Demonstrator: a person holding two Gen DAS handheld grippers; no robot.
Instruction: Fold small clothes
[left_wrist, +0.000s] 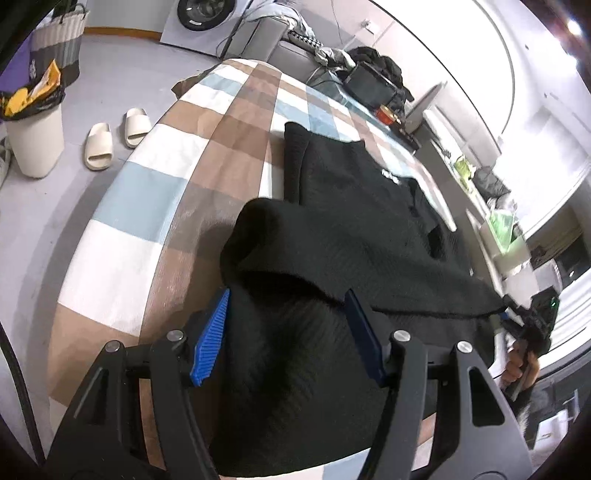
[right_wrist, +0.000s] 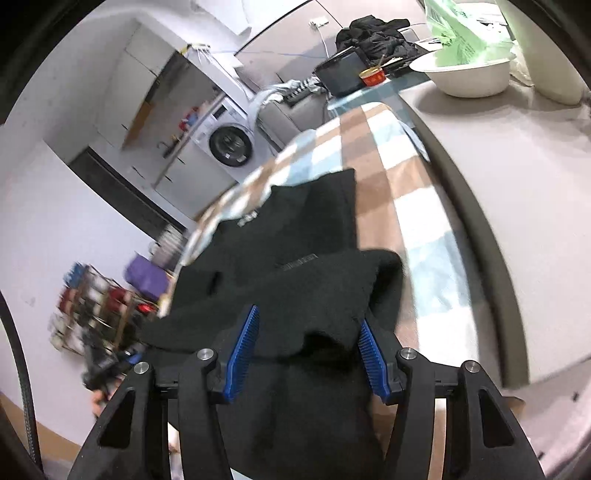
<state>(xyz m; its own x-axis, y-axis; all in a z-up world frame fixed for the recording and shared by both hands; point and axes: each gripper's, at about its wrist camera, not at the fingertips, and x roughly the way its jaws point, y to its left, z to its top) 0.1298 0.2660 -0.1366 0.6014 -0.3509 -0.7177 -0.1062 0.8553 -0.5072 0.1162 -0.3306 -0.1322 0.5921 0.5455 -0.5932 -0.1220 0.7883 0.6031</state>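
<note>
Left wrist view: showed the left claw (left_wrist: 284, 334) spread, blue ribbed pads (left_wrist: 210, 339) standing clear on either side of a black knit garment (left_wrist: 354, 229), with no pinch evident on the cloth. Showed that garment lying on a checked blanket (left_wrist: 155, 206) of brown, pale blue and white, its near edge doubled over into a rounded fold just ahead of the fingertips. Caught the far corner of the same fold at the right edge, close to the other gripper and a person's hand (left_wrist: 517, 369). Also took in pale slippers (left_wrist: 114, 136) and a white bin (left_wrist: 33, 144) on the floor, well apart from the work.

Right wrist view: blurred, yet showed the right claw (right_wrist: 308, 352) likewise spread, pads (right_wrist: 242, 358) either side of the black knit garment (right_wrist: 295, 236) and apparently not pressing it, though dark cloth against dark made that hard to confirm. Showed the folded-over lip of the garment draped between the fingers, the rest flat on the checked blanket (right_wrist: 402, 206). Placed a washing machine (right_wrist: 231, 146) and a white basin (right_wrist: 469, 77) in the background.

Judged as the release at the end of one fold, hem laid toward the collar. Called next for backing both claws clear without dragging the lip, then regripping one side for a crosswise fold.
</note>
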